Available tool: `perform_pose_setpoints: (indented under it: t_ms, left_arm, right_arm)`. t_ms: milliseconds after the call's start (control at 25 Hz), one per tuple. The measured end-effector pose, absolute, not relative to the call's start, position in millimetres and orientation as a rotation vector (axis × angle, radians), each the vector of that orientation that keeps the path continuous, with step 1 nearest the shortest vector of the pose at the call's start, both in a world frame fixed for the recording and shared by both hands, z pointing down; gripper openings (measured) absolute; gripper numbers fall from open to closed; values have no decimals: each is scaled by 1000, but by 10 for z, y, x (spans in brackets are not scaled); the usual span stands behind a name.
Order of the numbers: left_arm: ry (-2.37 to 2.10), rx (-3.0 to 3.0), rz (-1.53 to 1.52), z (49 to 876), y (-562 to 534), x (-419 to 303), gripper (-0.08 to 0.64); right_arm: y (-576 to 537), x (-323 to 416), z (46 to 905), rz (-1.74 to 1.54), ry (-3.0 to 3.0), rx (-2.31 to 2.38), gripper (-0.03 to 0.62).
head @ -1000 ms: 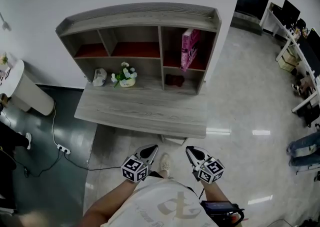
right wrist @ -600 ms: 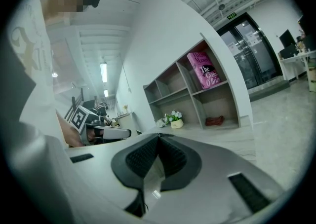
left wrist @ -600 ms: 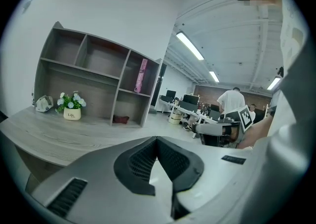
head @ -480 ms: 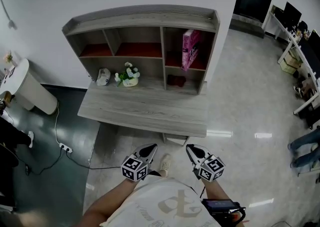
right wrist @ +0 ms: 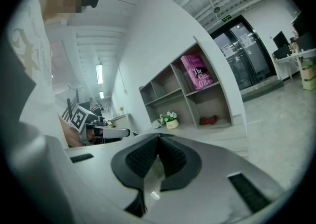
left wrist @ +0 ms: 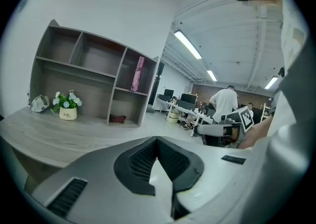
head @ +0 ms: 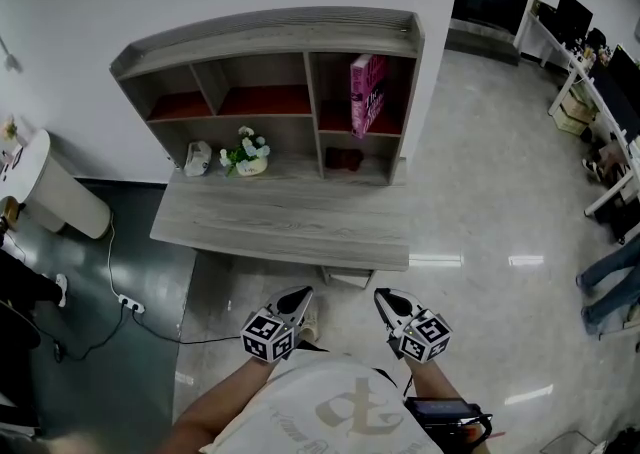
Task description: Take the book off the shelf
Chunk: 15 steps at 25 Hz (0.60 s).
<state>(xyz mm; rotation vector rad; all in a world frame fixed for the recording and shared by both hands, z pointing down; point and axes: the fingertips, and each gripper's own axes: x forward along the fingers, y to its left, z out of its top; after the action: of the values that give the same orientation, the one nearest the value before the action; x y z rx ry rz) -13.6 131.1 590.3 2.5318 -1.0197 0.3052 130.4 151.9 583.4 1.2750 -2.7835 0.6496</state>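
Observation:
A pink book (head: 364, 95) leans upright in the top right compartment of the grey wooden shelf unit (head: 270, 34); it also shows as the pink book (left wrist: 138, 74) and the pink book (right wrist: 197, 71) in the gripper views. Both grippers are held close to the person's body, well short of the desk. My left gripper (head: 300, 298) is shut with nothing in it, its jaws meeting at the tip (left wrist: 157, 139). My right gripper (head: 385, 299) is shut and empty too, jaws closed together (right wrist: 158, 136).
A grey desk top (head: 290, 227) juts out in front of the shelf. A small flower pot (head: 250, 157) and a pale object (head: 198, 156) stand in the lower left bay, a dark red item (head: 345, 158) in the lower right. A white bin (head: 50, 187) and floor cable (head: 125, 292) lie left.
The head view has shifted slightly, so the shelf sits a little further left in the picture. Both grippers keep the same place and stay shut.

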Motion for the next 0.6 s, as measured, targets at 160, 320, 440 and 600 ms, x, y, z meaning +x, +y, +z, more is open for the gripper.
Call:
perform_pose_setpoints:
  t_ms: [160, 320, 440, 600]
  left_arm:
    - [-1036, 2510, 304, 5973, 1143, -226, 2]
    - [-1012, 2529, 300, 5963, 907, -225, 2]
    - [-995, 2530, 305, 6007, 682, -261, 2]
    - [-969, 2543, 297, 5986, 316, -268, 2]
  right_arm:
    - [1368, 1289, 5862, 651, -2779, 1287, 3]
    - [1135, 1267, 5885, 652, -2767, 1312, 3]
    - [914, 1224, 5909, 655, -2757, 1331, 3]
    - [640, 1233, 5910, 654, -2729, 1369, 3]
